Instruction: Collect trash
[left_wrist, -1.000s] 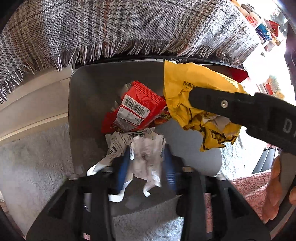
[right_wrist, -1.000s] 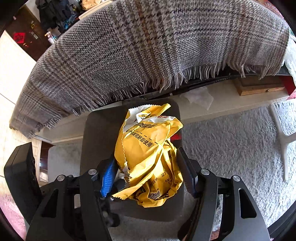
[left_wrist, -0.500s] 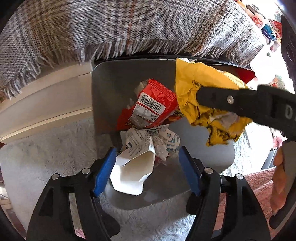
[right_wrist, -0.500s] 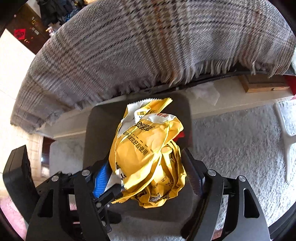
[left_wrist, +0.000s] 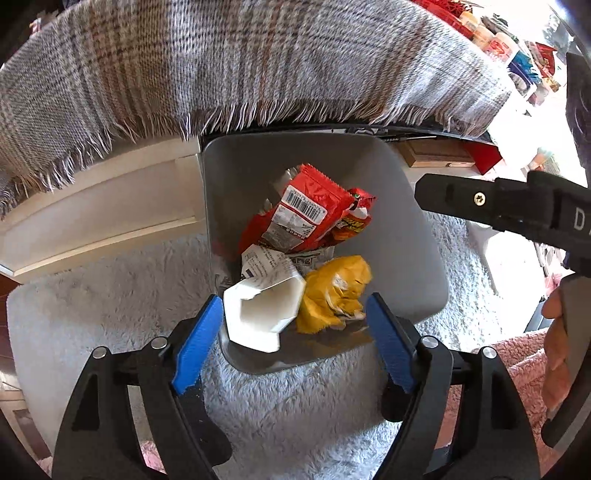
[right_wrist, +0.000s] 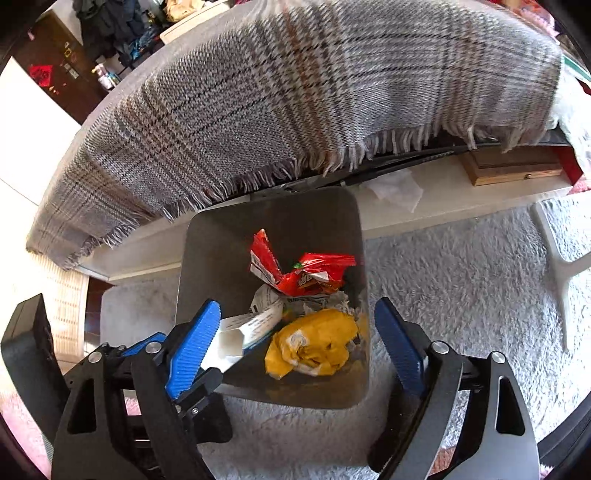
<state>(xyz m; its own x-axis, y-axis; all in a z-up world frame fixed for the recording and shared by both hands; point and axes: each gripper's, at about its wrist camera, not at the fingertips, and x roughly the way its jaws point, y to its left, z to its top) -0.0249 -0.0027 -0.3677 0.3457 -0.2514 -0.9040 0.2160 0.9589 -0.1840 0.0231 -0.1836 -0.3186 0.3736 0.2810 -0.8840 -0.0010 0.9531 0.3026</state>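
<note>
Already dropped, the yellow wrapper (right_wrist: 314, 347) and white carton (left_wrist: 264, 314) lie in the grey bin (left_wrist: 417, 236); both the left gripper (left_wrist: 291, 343) and right gripper (right_wrist: 295, 343), jaws just opened, are seen empty; further trash cannot be told.

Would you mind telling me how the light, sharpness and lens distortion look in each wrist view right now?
Left wrist view: overexposed at the upper right, where the shelf items wash out; the yellow wrapper in the grey bin is motion-smeared. Right wrist view: evenly lit and mostly sharp, though the plaid blanket bows under fisheye and blurs at its right end.
</note>
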